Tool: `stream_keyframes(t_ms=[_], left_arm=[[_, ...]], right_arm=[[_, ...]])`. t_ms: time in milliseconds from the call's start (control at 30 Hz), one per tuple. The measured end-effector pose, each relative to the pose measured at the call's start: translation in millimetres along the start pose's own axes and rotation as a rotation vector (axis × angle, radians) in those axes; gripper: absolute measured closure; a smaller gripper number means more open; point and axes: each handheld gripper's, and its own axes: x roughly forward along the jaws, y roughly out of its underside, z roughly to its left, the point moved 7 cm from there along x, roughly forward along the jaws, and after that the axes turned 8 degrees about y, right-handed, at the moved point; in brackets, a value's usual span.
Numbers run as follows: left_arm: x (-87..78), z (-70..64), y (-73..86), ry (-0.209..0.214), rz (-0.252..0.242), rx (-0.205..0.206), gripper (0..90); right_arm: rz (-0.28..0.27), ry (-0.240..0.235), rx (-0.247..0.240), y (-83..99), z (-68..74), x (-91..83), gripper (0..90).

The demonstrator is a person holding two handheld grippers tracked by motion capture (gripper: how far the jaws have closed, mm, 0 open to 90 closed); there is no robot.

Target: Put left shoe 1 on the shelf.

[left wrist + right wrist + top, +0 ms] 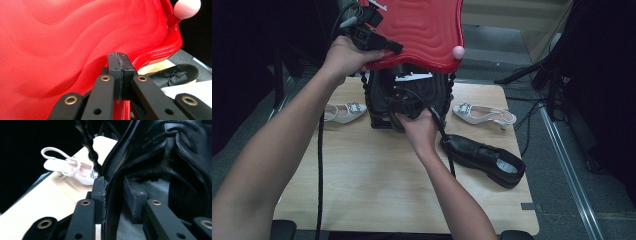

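Red lid (pixel 422 30): raised and tilted above the black box at the table's far edge; wavy ribbed surface, a pale pink knob (pixel 458 52) at its right rim.
Left gripper (pixel 384 47): jaws pressed together, pinching the red lid's near-left rim; the left gripper view shows the lid's edge squeezed between the pads (pixel 119 72).
Black box (pixel 382 100): stands mid-way along the far edge under the lid, braided cords down both sides.
Right gripper (pixel 404 107): jaws pinching the upper rim of a black shoe (pixel 160 152) at the box's mouth, the rim standing between the pads.
Second black shoe (pixel 484 159): lies near the table's right edge.
White slingback shoes: one left of the box (pixel 343 112), one right of it (pixel 479 114).
Table (pixel 372 185): light wood.
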Motion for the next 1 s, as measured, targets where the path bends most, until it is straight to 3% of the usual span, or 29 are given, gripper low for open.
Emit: stream_keyframes(t_ms=[233,500,733,967,1000], left_arm=[[0.2,0.0,-0.4,0.003,0.003,-0.006,90.0],[0.3,0.0,-0.3,0.004,0.0,-0.006,90.0],[0.4,-0.4,0.1,0.001,-0.005,-0.004,90.0],[0.3,-0.7,0.5,0.002,-0.011,-0.01,90.0],[0.3,-0.7,0.6,0.002,-0.011,-0.014,90.0]], right_arm=[[0.009,-0.036,-0.042,12.9,4.3,-32.3,89.3],[0.052,-0.097,-0.034,43.6,3.8,-51.8,90.0],[0.084,-0.086,-0.063,73.7,-6.2,-45.4,90.0],[0.097,-0.061,-0.038,80.8,-20.6,-29.9,90.0],[0.099,-0.076,-0.029,80.6,-21.2,-29.0,90.0]])
